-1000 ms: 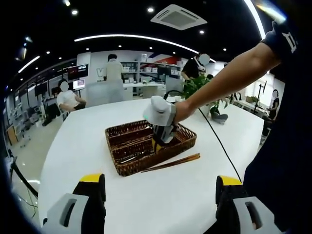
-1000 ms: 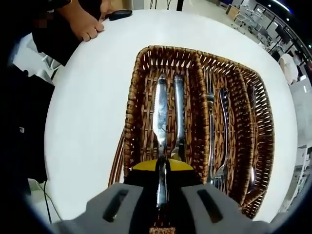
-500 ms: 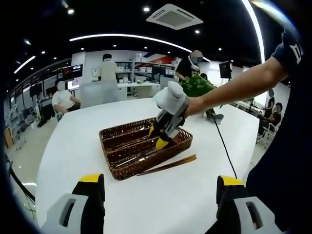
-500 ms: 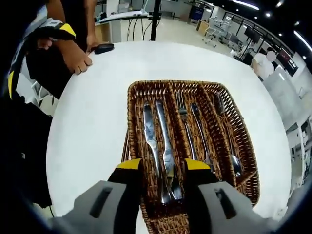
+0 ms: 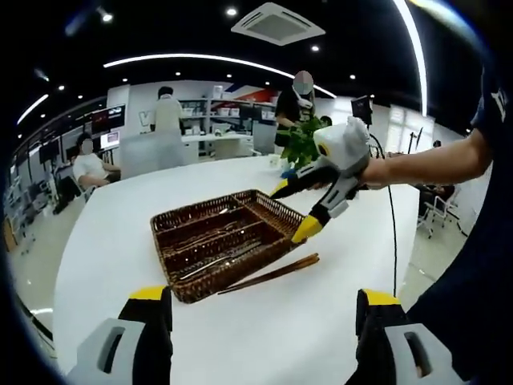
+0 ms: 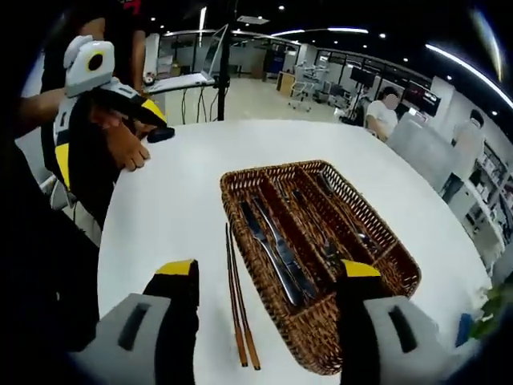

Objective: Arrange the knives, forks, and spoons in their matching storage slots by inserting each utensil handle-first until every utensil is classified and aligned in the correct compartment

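White round table in an open office: ceiling lights, shelves at the back, several people standing and sitting in the background.

Wicker basket sits on the table, split lengthwise into three slots. In the right gripper view the left slot holds two knives side by side. Middle slot holds forks, count unclear. Right slot holds what looks like spoons, too small to confirm. All the cutlery lies along the slots. In the left gripper view the same basket shows metal glints inside, pieces not distinguishable.

Pair of brown chopsticks lies on the table just beside the basket's long side, outside it, roughly parallel to the knife slot; also visible in the left gripper view on the basket's near side.

Right gripper: jaws spread wide, nothing between them, touching nothing. From the left gripper view it hangs in the air at the basket's right end, yellow tips apart, held in a hand.

Left gripper: jaws wide apart, empty, above bare table well short of the basket. From the right gripper view it is at far left, off the table edge; jaw gap there can't be judged.
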